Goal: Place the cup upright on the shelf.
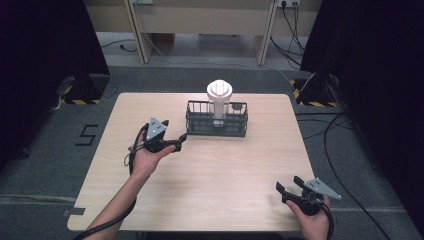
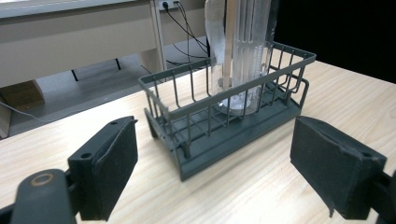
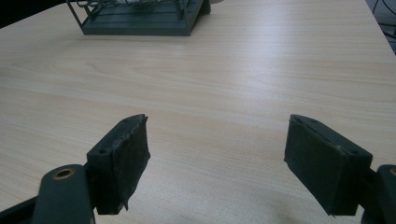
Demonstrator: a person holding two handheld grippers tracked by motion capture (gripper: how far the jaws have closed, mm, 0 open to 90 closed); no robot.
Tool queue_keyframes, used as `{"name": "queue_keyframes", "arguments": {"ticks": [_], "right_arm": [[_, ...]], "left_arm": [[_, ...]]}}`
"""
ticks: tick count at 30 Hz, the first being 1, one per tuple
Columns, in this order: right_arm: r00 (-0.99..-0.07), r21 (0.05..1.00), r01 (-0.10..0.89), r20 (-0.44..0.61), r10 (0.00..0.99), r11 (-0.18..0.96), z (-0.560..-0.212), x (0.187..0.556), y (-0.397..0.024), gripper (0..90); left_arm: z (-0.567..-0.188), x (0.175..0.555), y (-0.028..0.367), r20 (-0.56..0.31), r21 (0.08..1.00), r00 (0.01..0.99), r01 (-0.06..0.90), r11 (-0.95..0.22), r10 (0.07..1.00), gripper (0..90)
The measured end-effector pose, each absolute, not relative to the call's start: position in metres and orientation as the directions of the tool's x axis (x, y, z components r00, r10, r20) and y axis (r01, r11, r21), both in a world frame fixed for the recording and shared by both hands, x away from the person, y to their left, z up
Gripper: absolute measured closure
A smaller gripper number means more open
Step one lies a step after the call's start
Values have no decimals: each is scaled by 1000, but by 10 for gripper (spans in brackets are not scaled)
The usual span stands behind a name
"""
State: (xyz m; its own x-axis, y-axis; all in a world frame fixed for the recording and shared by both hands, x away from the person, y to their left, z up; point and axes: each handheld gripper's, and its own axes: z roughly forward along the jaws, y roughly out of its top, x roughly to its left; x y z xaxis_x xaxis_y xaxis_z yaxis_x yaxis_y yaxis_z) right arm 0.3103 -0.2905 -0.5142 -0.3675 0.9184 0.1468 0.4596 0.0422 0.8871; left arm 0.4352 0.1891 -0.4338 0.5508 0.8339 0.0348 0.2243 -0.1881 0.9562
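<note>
Left gripper (image 1: 181,138): jaws stood wide apart, nothing between them, aimed at wire basket (image 1: 217,120), near its left end, not touching. Right gripper (image 1: 289,185): jaws spread wide too, held nothing, well apart from basket at near right table edge. Clear tumbler (image 1: 219,102) with white lid stood upright inside basket, far centre of pale wooden table (image 1: 200,175). Grey floor, cables, dark curtains around. Both forearms entered from bottom; left hand (image 1: 147,156) raised above tabletop.
</note>
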Motion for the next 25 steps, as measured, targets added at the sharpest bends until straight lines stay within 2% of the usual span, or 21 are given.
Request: {"name": "queue_keyframes", "arguments": {"ticks": [11,25], "right_arm": [[-367,887,459,144,919,45,-514,310,-290,223],[-369,886,460,134,920,56,-514,311,-289,223]], "left_arm": [[-447,409,216,41,956,525,228,-187,850,146],[-488,369,253,-2,958,465,255,-132,885,150]]}}
